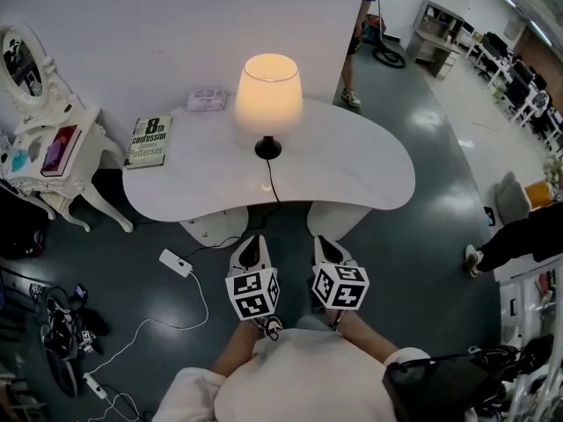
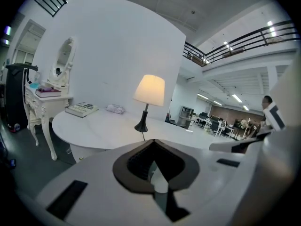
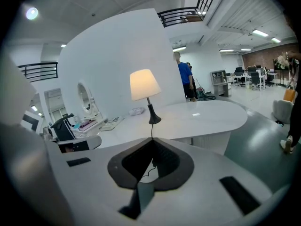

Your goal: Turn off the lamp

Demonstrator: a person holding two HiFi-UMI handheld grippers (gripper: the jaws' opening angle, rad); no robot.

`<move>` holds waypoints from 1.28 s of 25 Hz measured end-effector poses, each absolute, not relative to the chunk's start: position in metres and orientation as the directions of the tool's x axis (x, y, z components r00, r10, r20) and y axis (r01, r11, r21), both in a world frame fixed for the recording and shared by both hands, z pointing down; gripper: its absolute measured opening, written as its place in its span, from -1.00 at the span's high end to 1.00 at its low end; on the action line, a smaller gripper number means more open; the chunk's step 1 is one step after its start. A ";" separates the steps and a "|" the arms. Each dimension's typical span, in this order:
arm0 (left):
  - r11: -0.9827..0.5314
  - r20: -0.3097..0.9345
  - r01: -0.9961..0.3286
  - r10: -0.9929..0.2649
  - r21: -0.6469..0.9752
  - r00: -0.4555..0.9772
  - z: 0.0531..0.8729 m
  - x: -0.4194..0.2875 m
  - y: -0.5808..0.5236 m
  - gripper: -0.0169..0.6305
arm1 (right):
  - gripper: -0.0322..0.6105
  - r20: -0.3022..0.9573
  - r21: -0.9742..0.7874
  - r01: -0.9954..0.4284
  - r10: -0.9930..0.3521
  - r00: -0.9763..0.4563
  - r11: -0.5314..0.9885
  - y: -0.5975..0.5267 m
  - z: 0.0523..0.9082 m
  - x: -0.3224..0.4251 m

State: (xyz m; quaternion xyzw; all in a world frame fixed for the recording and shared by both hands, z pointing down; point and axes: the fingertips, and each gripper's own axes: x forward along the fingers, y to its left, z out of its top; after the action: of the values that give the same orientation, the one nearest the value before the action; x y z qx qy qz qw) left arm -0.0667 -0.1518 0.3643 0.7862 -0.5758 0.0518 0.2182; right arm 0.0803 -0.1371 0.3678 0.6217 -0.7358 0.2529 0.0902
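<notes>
A lit lamp with a cream shade and a black base stands at the middle of the white curved table. Its black cord runs over the front edge towards the floor. Both grippers hover below the table's front edge, apart from the lamp and pointing at it. My left gripper is shut with nothing in it, and my right gripper beside it looks shut and empty too. The lamp shows ahead above the left gripper, and the lamp also stands beyond the right gripper.
A book and a tissue pack lie on the table's left part. A white vanity with an oval mirror stands at the left. A power strip and cables lie on the floor. People stand behind the table and at the right.
</notes>
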 end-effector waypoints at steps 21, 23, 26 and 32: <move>-0.229 0.407 -0.944 -0.859 0.237 0.311 0.389 -0.030 -0.173 0.92 | 0.90 0.507 -0.299 -0.935 -0.797 -0.327 0.193 -0.180 0.404 0.088; -0.230 0.416 -0.943 -0.854 0.241 0.314 0.394 -0.030 -0.172 0.92 | 0.90 0.510 -0.300 -0.934 -0.795 -0.329 0.194 -0.181 0.407 0.087; -0.226 0.429 -0.943 -0.847 0.242 0.314 0.401 -0.028 -0.170 0.92 | 0.90 0.518 -0.307 -0.932 -0.788 -0.332 0.191 -0.181 0.413 0.087; -0.220 0.461 -0.946 -0.831 0.240 0.310 0.417 -0.024 -0.173 0.92 | 0.90 0.522 -0.332 -0.928 -0.787 -0.328 0.167 -0.187 0.424 0.093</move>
State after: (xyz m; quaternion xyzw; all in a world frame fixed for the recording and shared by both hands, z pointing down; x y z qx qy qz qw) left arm -0.0239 -0.1731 0.4175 0.7721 -0.5754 0.1174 0.2430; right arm 0.0926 -0.1869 0.4237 0.5681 -0.7551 0.3064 0.1152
